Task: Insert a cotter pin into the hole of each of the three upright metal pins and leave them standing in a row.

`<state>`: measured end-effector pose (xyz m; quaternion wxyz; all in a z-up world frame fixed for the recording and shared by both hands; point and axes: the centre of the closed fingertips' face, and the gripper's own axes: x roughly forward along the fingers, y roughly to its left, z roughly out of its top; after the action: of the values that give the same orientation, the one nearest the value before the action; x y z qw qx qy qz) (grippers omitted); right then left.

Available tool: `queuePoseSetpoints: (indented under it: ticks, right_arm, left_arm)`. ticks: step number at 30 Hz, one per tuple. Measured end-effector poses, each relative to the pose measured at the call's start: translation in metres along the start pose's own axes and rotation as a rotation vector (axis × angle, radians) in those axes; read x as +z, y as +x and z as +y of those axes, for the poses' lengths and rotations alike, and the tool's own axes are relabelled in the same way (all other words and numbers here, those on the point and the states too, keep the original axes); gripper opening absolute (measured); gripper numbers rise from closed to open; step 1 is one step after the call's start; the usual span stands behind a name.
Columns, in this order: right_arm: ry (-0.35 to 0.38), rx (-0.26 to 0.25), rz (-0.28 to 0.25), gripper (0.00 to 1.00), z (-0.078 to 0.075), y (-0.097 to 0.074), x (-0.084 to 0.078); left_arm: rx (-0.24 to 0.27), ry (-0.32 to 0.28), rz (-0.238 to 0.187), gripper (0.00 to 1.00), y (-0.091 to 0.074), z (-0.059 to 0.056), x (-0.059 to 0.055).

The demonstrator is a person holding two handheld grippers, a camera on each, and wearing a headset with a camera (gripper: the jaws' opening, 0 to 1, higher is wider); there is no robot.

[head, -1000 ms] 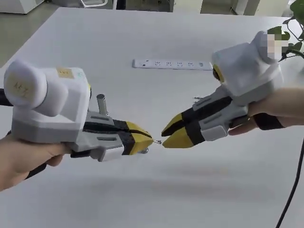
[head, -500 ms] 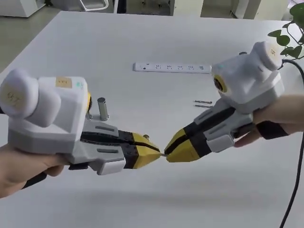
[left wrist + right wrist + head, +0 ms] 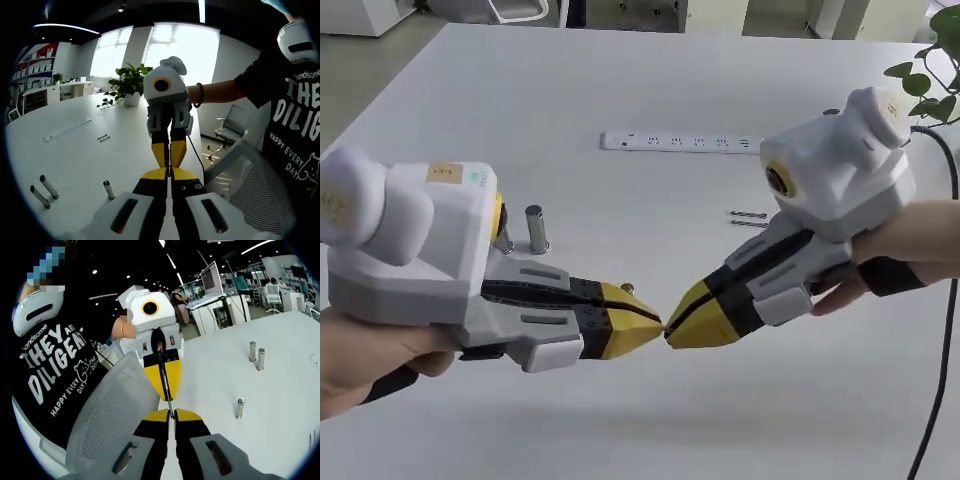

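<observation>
Left gripper (image 3: 650,322) & right gripper (image 3: 680,325): matt white plastic housings, light-grey plastic shells, black mid-sections and smooth yellow plastic fingers (image 3: 620,305) w/ a slight sheen; the thin cotter pin (image 3: 166,385) betw. their tips looks like bare grey metal. Metal pins (image 3: 535,228) on the left are smooth, bright, reflective metal, while the loose cotter pins (image 3: 748,214) far right read as darker, duller metal. Table (image 3: 620,90) has a smooth matt white top, power strip (image 3: 680,139) is white plastic, chair back (image 3: 110,410) is grey open mesh, T-shirt (image 3: 55,365) is black cloth w/ white print.
</observation>
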<state>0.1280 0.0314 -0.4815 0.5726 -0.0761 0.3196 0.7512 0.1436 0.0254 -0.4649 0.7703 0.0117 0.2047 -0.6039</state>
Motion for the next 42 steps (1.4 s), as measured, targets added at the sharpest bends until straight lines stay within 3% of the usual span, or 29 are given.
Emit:
queuePoseSetpoints:
  ticks: [6, 15, 21, 30, 36, 38, 42]
  right_arm:
    - [-0.056, -0.002, -0.008, 0.00, 0.001, -0.002, 0.003]
    - [-0.125, -0.015, 0.065, 0.00, -0.001, 0.002, -0.003]
    - [-0.159, -0.047, 0.086, 0.00, -0.007, 0.000, -0.005]
    - [-0.164, -0.125, 0.106, 0.00, -0.026, -0.008, -0.009]
    - [-0.161, -0.186, 0.111, 0.00, -0.042, -0.013, -0.011]
    - [-0.154, -0.196, 0.106, 0.00, -0.045, -0.014, -0.011]
    - [-0.153, -0.227, 0.115, 0.00, -0.054, -0.015, -0.013]
  left_arm:
    - [0.000, -0.001, -0.005, 0.00, -0.002, 0.001, 0.000]
    - [0.007, 0.020, 0.011, 0.00, 0.001, 0.000, -0.007]
    - [0.046, -0.009, 0.008, 0.03, 0.000, 0.007, -0.009]
    - [0.160, -0.009, -0.046, 0.10, -0.008, 0.031, -0.006]
    - [0.248, 0.006, -0.034, 0.14, -0.013, 0.050, -0.015]
    - [0.299, 0.037, -0.015, 0.16, -0.015, 0.059, -0.020]
    - [0.353, 0.028, -0.006, 0.18, -0.015, 0.070, -0.029]
